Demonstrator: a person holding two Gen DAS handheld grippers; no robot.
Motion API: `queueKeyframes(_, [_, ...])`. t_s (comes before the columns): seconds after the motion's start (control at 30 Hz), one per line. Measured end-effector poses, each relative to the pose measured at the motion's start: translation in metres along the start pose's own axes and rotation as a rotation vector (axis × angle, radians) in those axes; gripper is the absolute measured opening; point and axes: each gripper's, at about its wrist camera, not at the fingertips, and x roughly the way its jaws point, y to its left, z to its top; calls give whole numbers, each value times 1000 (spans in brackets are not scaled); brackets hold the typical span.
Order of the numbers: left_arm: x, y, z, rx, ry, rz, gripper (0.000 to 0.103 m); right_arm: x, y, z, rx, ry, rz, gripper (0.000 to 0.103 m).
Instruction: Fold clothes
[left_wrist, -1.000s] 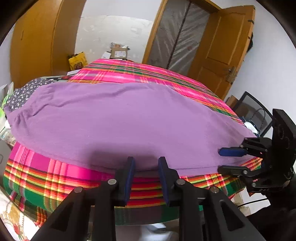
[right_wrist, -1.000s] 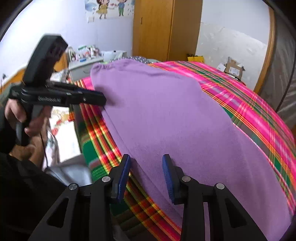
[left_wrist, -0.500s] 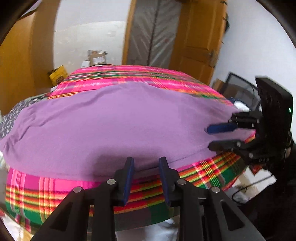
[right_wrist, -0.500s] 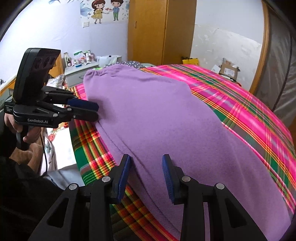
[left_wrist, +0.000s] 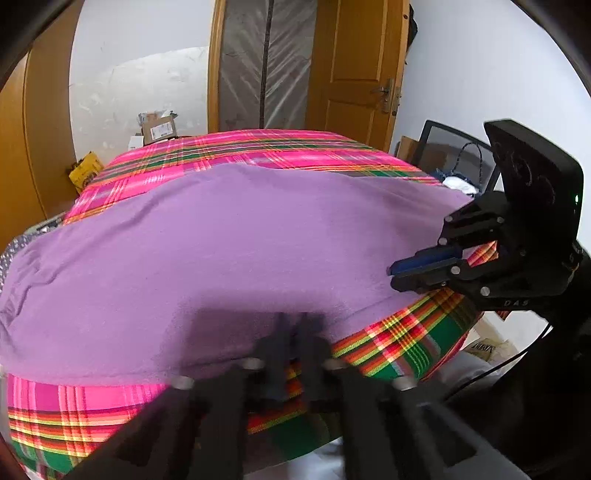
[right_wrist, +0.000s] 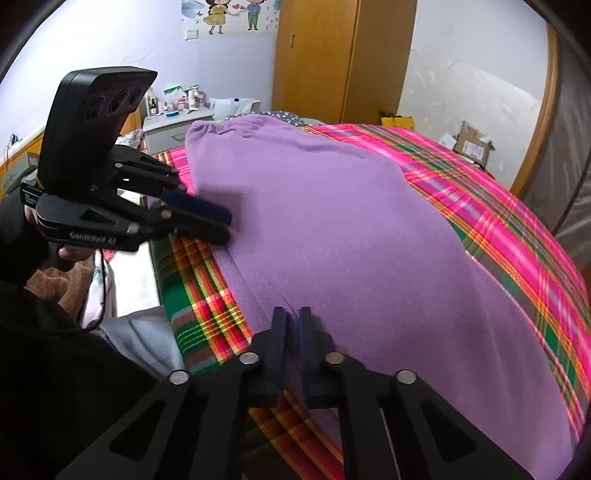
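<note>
Item: purple garment, plain knit, spread flat across a bed under a pink, green and orange plaid cover; gathered elastic end at upper left of the right wrist view, near edge running along the bed's side at the bottom of both views

Left gripper: left centre of the right wrist view, black frame with blue pads; jaws have just closed and sit pressed together on the garment's near edge, a small fold of purple cloth pinched between them. In its own view it is motion-blurred at bottom centre, tips over the garment's hem

Right gripper: bottom centre of its own view; jaws have just closed, nearly together, nipping the edge of the purple cloth where it meets the plaid. Seen again at right centre of the left wrist view, pads clamped on the garment's corner

Person: a hand around the left gripper's handle, dark sleeve below

Surroundings: wooden wardrobe at top centre of the right wrist view; cartoon wall sticker above it to the left; grey bedside cabinet crowded with bottles; wooden door and cardboard box in the upper part of the left wrist view
</note>
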Motion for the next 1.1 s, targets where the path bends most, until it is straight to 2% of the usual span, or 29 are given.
queueKeyframes(0.17, [-13,5,2,-51,-41,-24,1,-13,1,4,1,-50,6,2])
queueKeyframes(0.3, [-26,8,-1,-74,-53,-53,0,-13,4,1,-4,-41,32,2])
queueKeyframes(0.5, [-13,19,-13,-131,10,-60,0,-1,3,-4,22,-9,60,4])
queueKeyframes(0.57, [-22,21,-9,-149,-12,-81,0,-4,0,-1,31,-1,72,5])
queueKeyframes(0.63, [-33,24,-2,-169,-55,-107,0,-13,-4,4,38,-35,76,7])
queueKeyframes(0.73, [-39,32,13,-216,-114,-117,0,-28,-23,15,84,-113,35,21])
queueKeyframes(0.83, [-24,39,25,-238,-110,-80,1,-31,-62,27,164,-124,-97,22])
queueKeyframes(0.9, [-9,43,26,-252,-77,-86,1,-27,-85,33,190,-113,-131,22])
queueKeyframes(1.03, [12,45,17,-265,-8,-77,1,-4,-133,40,202,-36,-84,22])
queueKeyframes(1.1, [14,46,11,-273,-4,-84,1,14,-150,41,196,28,4,25])
